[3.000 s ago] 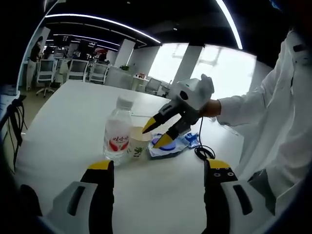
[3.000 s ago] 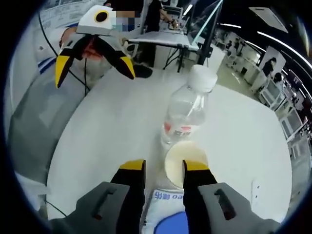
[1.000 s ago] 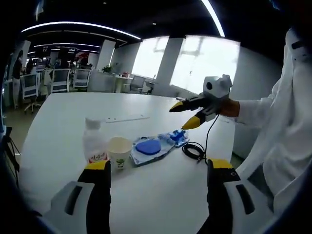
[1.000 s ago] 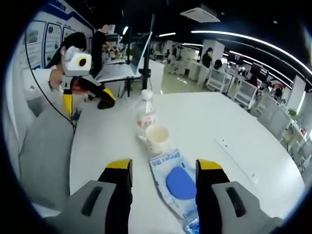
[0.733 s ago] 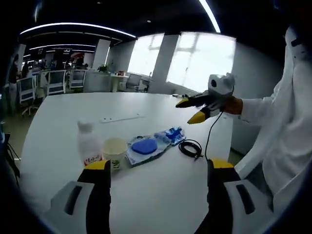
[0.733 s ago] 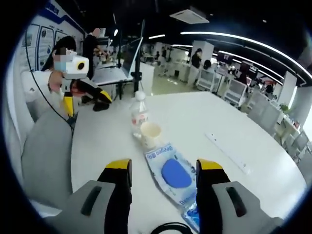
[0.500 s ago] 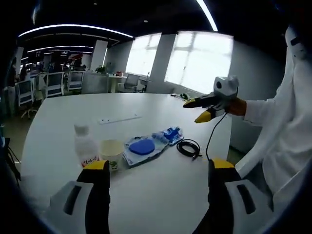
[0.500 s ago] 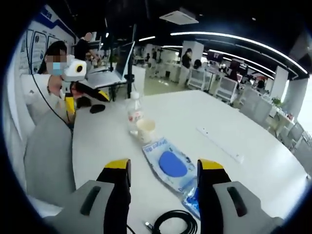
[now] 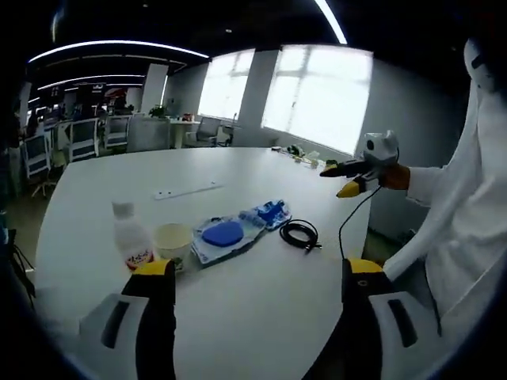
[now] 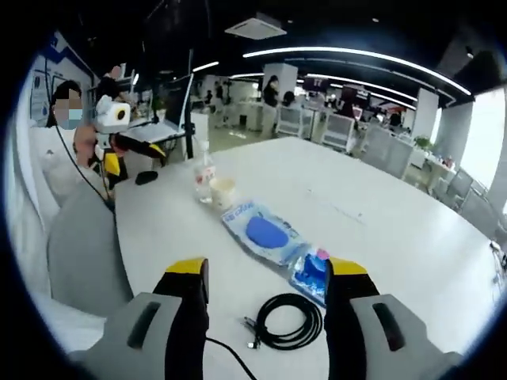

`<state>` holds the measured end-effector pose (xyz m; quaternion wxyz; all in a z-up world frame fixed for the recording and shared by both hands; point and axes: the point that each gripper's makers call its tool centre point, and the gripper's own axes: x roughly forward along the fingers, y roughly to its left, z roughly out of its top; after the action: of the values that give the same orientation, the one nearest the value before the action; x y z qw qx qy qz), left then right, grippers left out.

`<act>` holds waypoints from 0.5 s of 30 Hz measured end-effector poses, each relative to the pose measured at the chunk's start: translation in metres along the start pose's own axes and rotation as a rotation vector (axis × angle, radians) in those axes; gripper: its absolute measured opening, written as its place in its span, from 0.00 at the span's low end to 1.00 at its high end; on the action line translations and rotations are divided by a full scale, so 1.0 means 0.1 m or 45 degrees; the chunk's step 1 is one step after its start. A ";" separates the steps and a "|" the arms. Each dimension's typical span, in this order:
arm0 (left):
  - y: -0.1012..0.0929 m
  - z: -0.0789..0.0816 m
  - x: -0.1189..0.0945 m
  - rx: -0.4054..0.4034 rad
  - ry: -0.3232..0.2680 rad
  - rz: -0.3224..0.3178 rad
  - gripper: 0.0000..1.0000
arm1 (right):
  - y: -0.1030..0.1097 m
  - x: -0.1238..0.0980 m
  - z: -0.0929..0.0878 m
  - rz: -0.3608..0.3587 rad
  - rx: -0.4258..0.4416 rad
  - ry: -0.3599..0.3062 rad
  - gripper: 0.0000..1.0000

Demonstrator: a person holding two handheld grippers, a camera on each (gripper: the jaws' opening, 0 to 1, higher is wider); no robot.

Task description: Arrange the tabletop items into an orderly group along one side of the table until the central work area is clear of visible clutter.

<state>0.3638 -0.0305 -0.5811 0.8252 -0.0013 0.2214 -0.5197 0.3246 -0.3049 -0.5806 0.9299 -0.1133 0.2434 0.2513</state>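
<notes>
On the white table (image 9: 261, 317), a clear plastic water bottle with a white cap (image 9: 131, 238), a pale paper cup (image 9: 173, 240), a flat clear packet holding a blue oval (image 9: 223, 236), a small blue packet (image 9: 272, 212) and a coiled black cable (image 9: 300, 233) lie in a row. Labels are too small to read. Left gripper (image 9: 253, 273) and right gripper (image 10: 266, 273) hover with jaws apart, holding nothing.

Left gripper view: sits above table (image 9: 261, 317) near edge, faces across toward windows, items at mid distance. Right gripper view: looks along same table (image 10: 380, 229) from opposite end, toward office desks. Shared: bottle (image 9: 131, 237) (image 10: 203, 176), cup (image 9: 173, 240) (image 10: 222, 191), blue pouch (image 9: 222, 236) (image 10: 261, 229), cable coil (image 9: 301, 234) (image 10: 289, 321).
</notes>
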 end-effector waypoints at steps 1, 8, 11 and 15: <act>-0.01 -0.01 0.00 0.006 0.005 -0.003 0.89 | 0.00 -0.05 -0.04 -0.016 0.018 0.000 0.58; -0.04 -0.08 0.00 0.008 0.024 -0.015 0.90 | 0.00 -0.27 -0.30 -0.087 0.107 0.019 0.62; -0.05 -0.13 0.00 0.014 0.037 -0.014 0.92 | 0.03 -0.36 -0.41 -0.107 0.139 0.026 0.64; -0.09 -0.18 -0.02 0.006 0.038 -0.011 0.93 | 0.05 -0.45 -0.55 -0.132 0.173 0.042 0.65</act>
<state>0.3486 -0.0283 -0.5946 0.8194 0.0076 0.2324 -0.5239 0.2666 -0.3376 -0.6053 0.9431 -0.0664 0.2690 0.1840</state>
